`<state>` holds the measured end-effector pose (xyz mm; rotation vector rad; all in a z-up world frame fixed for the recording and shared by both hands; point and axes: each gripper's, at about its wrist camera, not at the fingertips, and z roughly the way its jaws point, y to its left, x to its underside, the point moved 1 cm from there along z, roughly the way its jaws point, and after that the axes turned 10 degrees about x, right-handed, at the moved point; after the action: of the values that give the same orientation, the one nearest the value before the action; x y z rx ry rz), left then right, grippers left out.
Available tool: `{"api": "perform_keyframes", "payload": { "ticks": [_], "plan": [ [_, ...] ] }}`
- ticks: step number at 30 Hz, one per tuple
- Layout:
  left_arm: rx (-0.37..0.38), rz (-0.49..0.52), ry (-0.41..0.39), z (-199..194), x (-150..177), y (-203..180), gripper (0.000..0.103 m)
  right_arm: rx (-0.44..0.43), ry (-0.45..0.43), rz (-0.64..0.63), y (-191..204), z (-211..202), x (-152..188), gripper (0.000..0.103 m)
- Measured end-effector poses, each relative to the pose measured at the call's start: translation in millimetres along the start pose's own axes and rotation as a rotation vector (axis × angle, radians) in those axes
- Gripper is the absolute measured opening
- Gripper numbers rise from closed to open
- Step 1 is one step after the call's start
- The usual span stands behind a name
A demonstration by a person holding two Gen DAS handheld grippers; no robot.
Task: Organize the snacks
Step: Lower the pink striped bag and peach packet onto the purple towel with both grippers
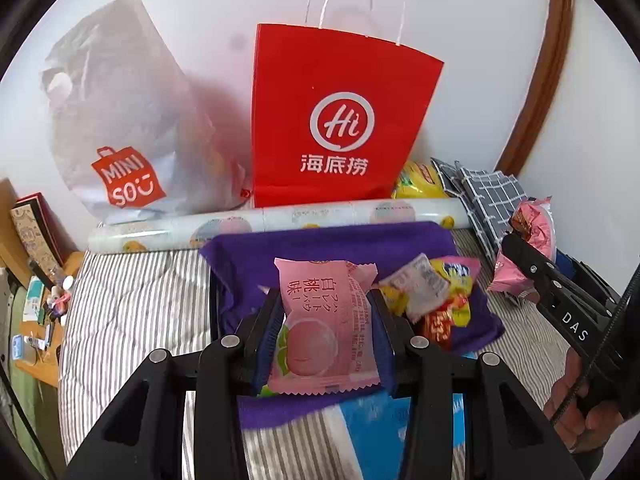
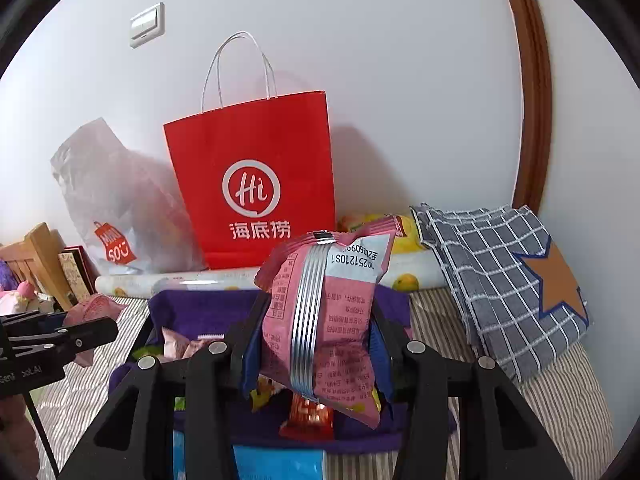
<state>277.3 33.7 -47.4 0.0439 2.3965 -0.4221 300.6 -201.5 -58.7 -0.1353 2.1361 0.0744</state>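
Left wrist view: a pale pink peach snack packet (image 1: 324, 328) is clamped between the left gripper's (image 1: 326, 316) jaws, above a purple cloth (image 1: 320, 240) strewn with snacks (image 1: 436, 300) on the striped bed (image 1: 136, 304). The right gripper (image 2: 316, 332) grips a darker pink snack bag (image 2: 320, 320) over the same cloth. A red paper bag (image 2: 256, 184) stands behind against the wall.

Yellow packet (image 1: 418, 180) half-hidden behind red bag (image 1: 340, 120)

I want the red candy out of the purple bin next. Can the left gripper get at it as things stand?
Probably not yet: the left gripper is shut on the peach snack packet. The red candy lies uncovered in the purple bin.
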Motion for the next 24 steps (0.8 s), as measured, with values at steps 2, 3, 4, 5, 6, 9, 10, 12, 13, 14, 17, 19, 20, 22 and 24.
{"api": "perform_keyframes", "payload": {
  "ticks": [2,3,4,5,6,9,10,12,13,14,17,19,20,22,24],
  "plan": [
    [0.004,-0.004,0.001,6,-8,3,0.042,0.0,-0.003,-0.002,1,6,-6,0.043],
    [0.005,-0.007,0.0,9,-13,4,0.042,-0.001,-0.004,-0.003,1,9,-8,0.043],
    [0.007,-0.01,-0.002,13,-18,6,0.042,-0.002,-0.007,-0.003,2,12,-11,0.043],
    [0.008,-0.013,-0.006,15,-22,7,0.042,-0.001,-0.01,-0.001,3,14,-14,0.043],
    [0.008,-0.014,-0.01,18,-26,9,0.042,-0.002,-0.011,0.0,3,18,-16,0.043],
    [0.012,-0.018,-0.011,27,-32,17,0.042,-0.01,-0.005,0.01,4,29,-17,0.043],
    [0.016,-0.021,-0.01,29,-32,20,0.042,-0.015,0.006,0.01,5,34,-14,0.043],
    [0.006,-0.024,0.014,39,-30,26,0.042,-0.02,0.026,-0.002,7,42,-9,0.043],
    [0.002,-0.021,0.028,43,-30,28,0.042,-0.017,0.034,-0.01,9,46,-5,0.043],
    [0.001,-0.026,0.032,47,-29,31,0.042,-0.013,0.042,-0.017,10,49,-3,0.043],
    [0.007,-0.039,0.052,54,-28,37,0.042,-0.01,0.06,-0.029,13,56,3,0.043],
    [0.01,-0.043,0.057,56,-28,39,0.042,-0.014,0.062,-0.034,14,58,6,0.043],
    [0.008,-0.042,0.059,57,-28,39,0.042,-0.014,0.06,-0.035,14,58,7,0.043],
    [0.005,-0.039,0.061,58,-27,39,0.042,-0.016,0.06,-0.033,12,59,8,0.043],
    [0.004,-0.032,0.066,60,-26,38,0.042,-0.018,0.062,-0.029,11,60,9,0.043]
  ]
}}
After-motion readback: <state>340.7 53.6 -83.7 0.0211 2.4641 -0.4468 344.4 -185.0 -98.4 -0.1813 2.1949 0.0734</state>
